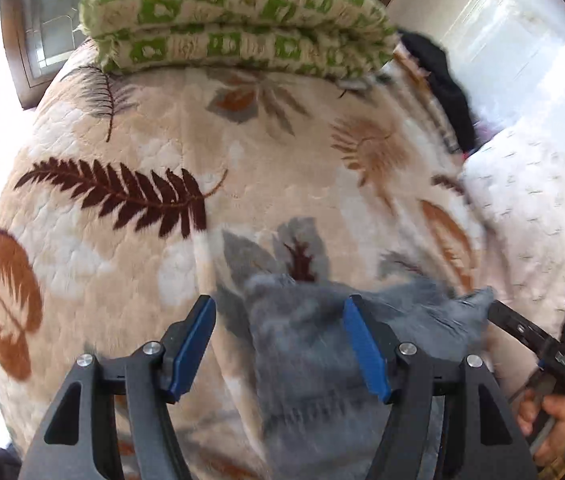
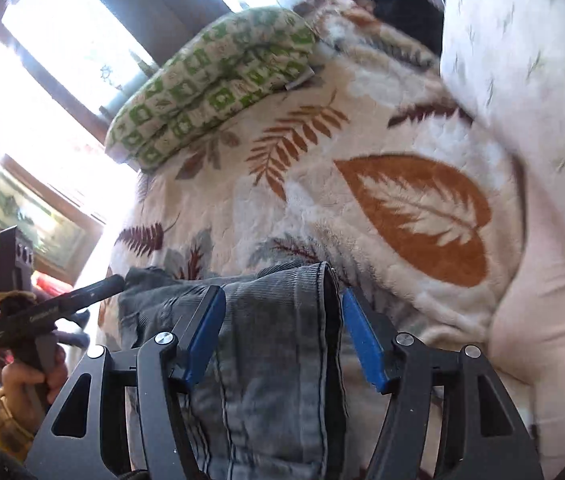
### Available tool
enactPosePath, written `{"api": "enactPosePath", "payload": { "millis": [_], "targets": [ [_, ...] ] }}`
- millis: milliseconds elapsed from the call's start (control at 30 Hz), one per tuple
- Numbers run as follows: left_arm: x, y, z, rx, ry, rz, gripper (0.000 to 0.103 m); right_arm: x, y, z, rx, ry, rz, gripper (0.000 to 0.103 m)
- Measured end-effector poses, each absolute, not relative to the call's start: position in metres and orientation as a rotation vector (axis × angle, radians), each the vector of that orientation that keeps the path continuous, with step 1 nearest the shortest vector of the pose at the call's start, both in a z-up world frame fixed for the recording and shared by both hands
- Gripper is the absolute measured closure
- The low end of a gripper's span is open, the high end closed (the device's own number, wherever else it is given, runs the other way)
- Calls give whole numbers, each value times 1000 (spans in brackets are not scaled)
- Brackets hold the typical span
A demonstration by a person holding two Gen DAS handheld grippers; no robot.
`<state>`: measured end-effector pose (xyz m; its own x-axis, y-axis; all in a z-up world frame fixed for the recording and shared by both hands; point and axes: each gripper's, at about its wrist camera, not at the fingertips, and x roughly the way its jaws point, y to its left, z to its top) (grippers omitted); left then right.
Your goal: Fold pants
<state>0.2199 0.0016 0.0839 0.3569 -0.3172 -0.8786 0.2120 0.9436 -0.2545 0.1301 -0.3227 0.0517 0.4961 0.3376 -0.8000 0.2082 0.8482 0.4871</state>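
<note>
No readable text. Faint white lettering on left gripper (image 2: 112, 281) body, seen at near left in right wrist view: too blurred.

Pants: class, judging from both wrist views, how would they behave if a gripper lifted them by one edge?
The pants would probably droop: they lie rumpled on the blanket. The ribbed, stitched cloth looks thick, so likely heavyish and easy to grip. Both the left gripper and right gripper stand open.
</note>
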Motion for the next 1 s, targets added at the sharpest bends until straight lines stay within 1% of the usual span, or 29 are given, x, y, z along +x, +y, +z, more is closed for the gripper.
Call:
{"api": "enactPosePath", "payload": {
  "millis": [33, 67, 100, 133, 267, 400, 533, 567, 600, 667, 733, 800, 833, 867, 900, 933, 1000],
  "targets": [
    [227, -2, 78, -89, 1172, -337, 35, 131, -322, 47, 589, 1069, 88, 62],
    [232, -5, 74, -85, 1183, -340, 48, 132, -322, 44, 590, 1066, 93, 73],
    [236, -9, 69, -84, 1189, -349, 85, 132, -321, 41, 597, 1055, 108, 86],
    [240, -12, 63, -90, 1208, -363, 92, 129, -323, 41, 605, 1029, 121, 88],
    [243, -19, 55, -68, 1177, -345, 93, 120, -323, 52, 564, 946, 123, 91],
    [244, -8, 47, -147, 1151, -292, 94, 121, -322, 49, 496, 926, 64, 93],
    [245, -11, 34, -141, 1165, -264, 93, 125, -327, 18, 489, 1012, 44, 93],
    [244, -13, 35, -129, 1160, -256, 93, 126, -322, 15, 449, 1026, 45, 93],
    [245, -13, 36, -130, 1167, -249, 90, 127, -319, 15, 421, 1032, 48, 92],
    [246, -8, 43, -176, 1182, -256, 87, 129, -316, 17, 385, 1044, 45, 91],
    [241, 0, 56, -200, 1179, -277, 78, 128, -318, 24, 386, 1042, 43, 91],
    [230, 3, 72, -175, 1159, -294, 49, 123, -318, 39, 365, 1016, 32, 90],
    [220, 3, 81, -150, 1140, -313, 44, 118, -316, 49, 353, 1008, 33, 87],
    [211, 3, 88, -131, 1124, -330, 40, 113, -314, 58, 339, 1001, 39, 85],
    [201, 2, 94, -114, 1110, -348, 40, 109, -311, 63, 330, 994, 45, 78],
    [188, 2, 99, -102, 1101, -362, 40, 102, -307, 73, 315, 984, 52, 76],
    [167, 2, 105, -98, 1090, -389, 40, 92, -300, 84, 314, 977, 76, 76]
  ]
}}
